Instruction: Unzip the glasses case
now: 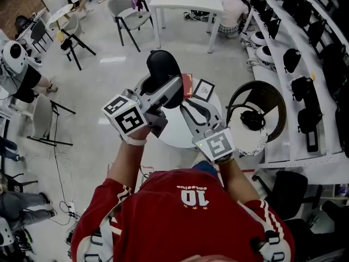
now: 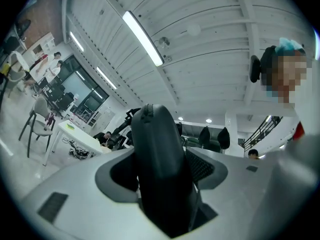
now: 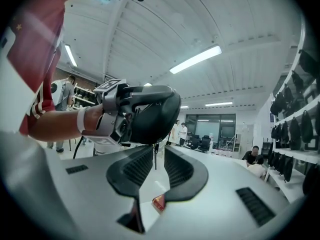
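Note:
The black glasses case is held up over the round white table, standing on end. My left gripper is shut on it, its jaws clamping the case's sides; in the left gripper view the case fills the gap of the left gripper. In the right gripper view the case hangs just above the right gripper, which is open. A thin zipper pull dangles from the case between the right pads, touching neither. In the head view the right gripper sits right beside the case.
On the table lie a red card and a small framed picture. A round dark chair with a headset stands at the right. Shelves with black bags run along the right wall.

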Motion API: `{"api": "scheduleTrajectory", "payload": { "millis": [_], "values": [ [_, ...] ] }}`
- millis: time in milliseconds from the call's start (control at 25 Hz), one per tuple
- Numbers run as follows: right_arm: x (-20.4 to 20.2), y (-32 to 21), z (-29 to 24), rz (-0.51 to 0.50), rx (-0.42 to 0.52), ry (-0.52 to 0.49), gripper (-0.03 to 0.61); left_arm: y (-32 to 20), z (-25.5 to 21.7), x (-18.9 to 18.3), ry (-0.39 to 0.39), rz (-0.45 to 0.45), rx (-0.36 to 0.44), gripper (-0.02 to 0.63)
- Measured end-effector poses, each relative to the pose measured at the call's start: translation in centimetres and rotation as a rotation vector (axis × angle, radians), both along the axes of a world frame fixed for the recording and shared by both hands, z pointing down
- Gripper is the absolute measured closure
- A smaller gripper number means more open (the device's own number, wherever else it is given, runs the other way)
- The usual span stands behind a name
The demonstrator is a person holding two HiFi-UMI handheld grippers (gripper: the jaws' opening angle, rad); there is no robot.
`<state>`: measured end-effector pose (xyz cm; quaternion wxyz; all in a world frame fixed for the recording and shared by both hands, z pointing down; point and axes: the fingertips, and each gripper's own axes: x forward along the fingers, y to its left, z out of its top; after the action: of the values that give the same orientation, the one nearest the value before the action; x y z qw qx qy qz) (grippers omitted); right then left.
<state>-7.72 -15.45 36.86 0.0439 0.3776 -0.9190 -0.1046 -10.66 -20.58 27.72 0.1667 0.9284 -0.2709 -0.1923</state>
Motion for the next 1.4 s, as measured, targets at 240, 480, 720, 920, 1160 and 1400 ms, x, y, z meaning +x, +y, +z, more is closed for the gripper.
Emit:
{"api": "scheduleTrajectory", "payload": {
  "millis": [240, 480, 720, 920, 1160, 1400],
  "values": [
    [0.1, 0.2, 0.0, 0.021, 0.015, 0.007, 0.518, 0.3, 0.0, 0.2, 0.005, 0.006, -0.004, 0.322],
    [0.5, 0.3, -0.5, 0.04, 0.046, 0.019, 0.555, 0.6, 0.0, 0.4, 0.01, 0.019, -0.011, 0.325],
    [0.7, 0.8, 0.4, 0.035, 0.034, 0.043, 0.56, 1.0, 0.8, 0.6, 0.009, 0.06, -0.04, 0.342],
    [1.4, 0.7, 0.8, 0.036, 0.013, 0.064, 0.56, 1.0, 1.5, 1.0, 0.019, 0.09, -0.072, 0.351],
    [1.8, 1.0, 1.8, 0.024, 0.016, 0.098, 0.56, 1.7, 2.5, 1.7, -0.019, 0.123, -0.073, 0.368],
    [1.7, 1.3, 1.8, 0.011, 0.018, 0.12, 0.56, 1.6, 2.8, 1.7, -0.034, 0.152, -0.094, 0.367]
  ]
}}
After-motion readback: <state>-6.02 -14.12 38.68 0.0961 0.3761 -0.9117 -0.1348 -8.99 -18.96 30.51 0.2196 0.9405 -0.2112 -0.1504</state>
